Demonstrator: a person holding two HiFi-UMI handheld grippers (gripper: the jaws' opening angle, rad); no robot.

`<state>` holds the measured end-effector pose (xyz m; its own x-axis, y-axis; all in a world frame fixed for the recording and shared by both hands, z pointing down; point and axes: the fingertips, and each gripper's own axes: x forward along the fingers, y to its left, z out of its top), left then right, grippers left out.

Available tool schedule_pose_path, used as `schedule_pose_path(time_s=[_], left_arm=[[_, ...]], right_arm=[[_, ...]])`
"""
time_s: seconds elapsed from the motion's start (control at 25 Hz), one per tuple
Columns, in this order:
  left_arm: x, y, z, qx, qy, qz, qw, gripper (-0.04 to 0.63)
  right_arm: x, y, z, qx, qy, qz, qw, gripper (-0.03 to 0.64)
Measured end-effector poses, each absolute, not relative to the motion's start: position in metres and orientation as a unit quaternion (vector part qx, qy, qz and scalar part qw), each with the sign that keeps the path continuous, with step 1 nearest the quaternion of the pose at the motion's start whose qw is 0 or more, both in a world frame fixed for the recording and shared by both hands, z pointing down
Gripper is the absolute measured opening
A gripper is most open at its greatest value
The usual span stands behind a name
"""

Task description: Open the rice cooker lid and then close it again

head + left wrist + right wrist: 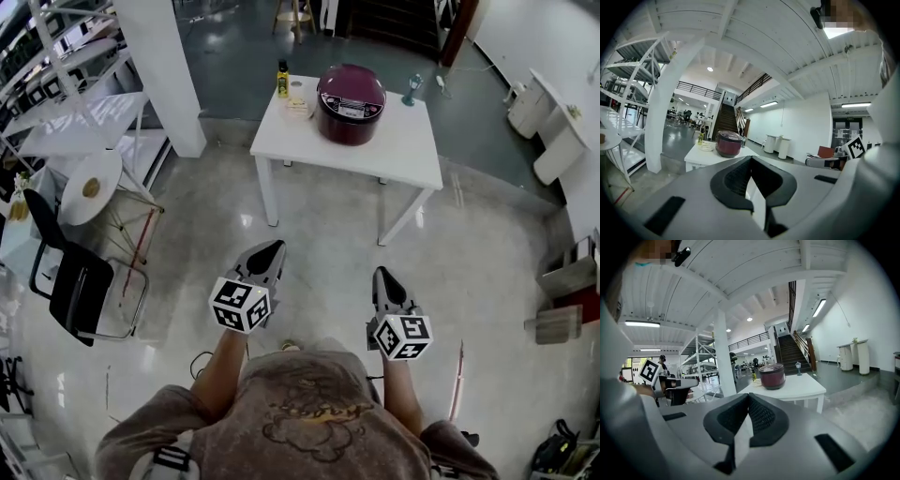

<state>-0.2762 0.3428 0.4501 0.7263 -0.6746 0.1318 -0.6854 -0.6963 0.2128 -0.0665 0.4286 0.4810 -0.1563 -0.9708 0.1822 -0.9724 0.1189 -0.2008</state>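
Note:
A dark red rice cooker [351, 103] with its lid down stands on a white table [412, 159] well ahead of me. It also shows small in the left gripper view, rice cooker [728, 143], and in the right gripper view, rice cooker [772, 376]. My left gripper [274, 247] and right gripper [382, 275] hang side by side over the floor, far short of the table. Both have their jaws pressed together with nothing between them.
On the table stand a yellow bottle [282, 80], a flat pale dish [298, 107] and a small lantern-like ornament [411, 88]. A white pillar [164, 66], white shelving [66, 103], a round side table [89, 187] and a black chair [70, 281] are at the left.

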Motion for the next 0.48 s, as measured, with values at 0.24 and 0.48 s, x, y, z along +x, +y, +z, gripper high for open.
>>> schedule_pose_path(time_s=[0.24,0.48], left_arm=[[-0.273,0.329,0.457,0.926,-0.355,0.024,0.127,0.021],[-0.261,0.306,0.463,0.928,-0.348,0.025,0.130,0.021]], right_arm=[[-0.071,0.422,0.487,0.659,-0.740,0.138,0.003,0.002],[-0.059,0.403,0.495,0.666,-0.731,0.144,-0.001,0.002]])
